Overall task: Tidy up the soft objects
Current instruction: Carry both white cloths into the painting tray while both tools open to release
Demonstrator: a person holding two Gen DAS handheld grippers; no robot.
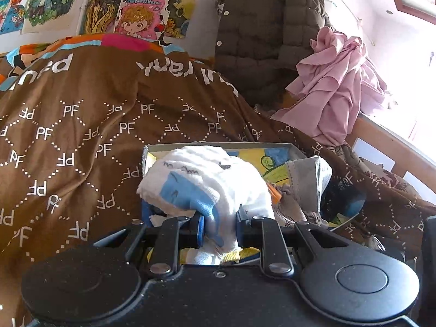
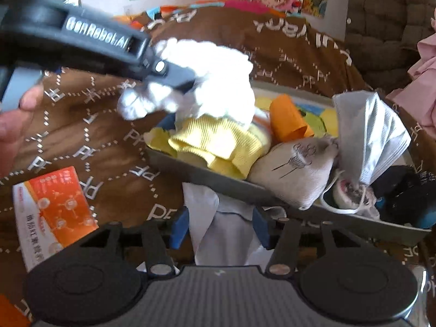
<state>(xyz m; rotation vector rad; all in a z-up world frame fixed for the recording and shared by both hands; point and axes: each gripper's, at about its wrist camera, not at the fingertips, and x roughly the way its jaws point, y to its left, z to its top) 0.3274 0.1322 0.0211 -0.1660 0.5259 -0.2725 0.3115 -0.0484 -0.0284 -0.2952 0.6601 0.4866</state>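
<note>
1. Left gripper: blue pads closed most of the way onto a white sock with blue patches. The sock is held above the near left end of a shallow grey box lying on the brown blanket. The fingertips are buried in the fabric and cannot be seen.
2. Right gripper: blue pads set partly apart, with a pale cloth hanging between them. Whether the cloth is pinched or merely lying between the pads cannot be told; its lower end is cut off by the gripper body.
3. In the right wrist view, the left gripper is seen from the side as a blurred black bar, and the sock appears as an overexposed white bundle above the box. A hand is cut off at the left edge.
4. Box contents, partly overlapping: a yellow ribbed cloth, an orange piece, a beige pouch, a grey face mask, and dark items at the right end that cannot be identified. The printed box floor is mostly covered.
5. Writing: "GenRobot.AI" is read on the left gripper's side. "PF" is repeated across the blanket, along with larger white lettering that is upside down and illegible. An orange and white carton carries Chinese characters too blurred to read. "MORNING" is read on a wall poster.
6. A pink garment and a dark quilted jacket are piled behind the box; the window side is washed out.
</note>
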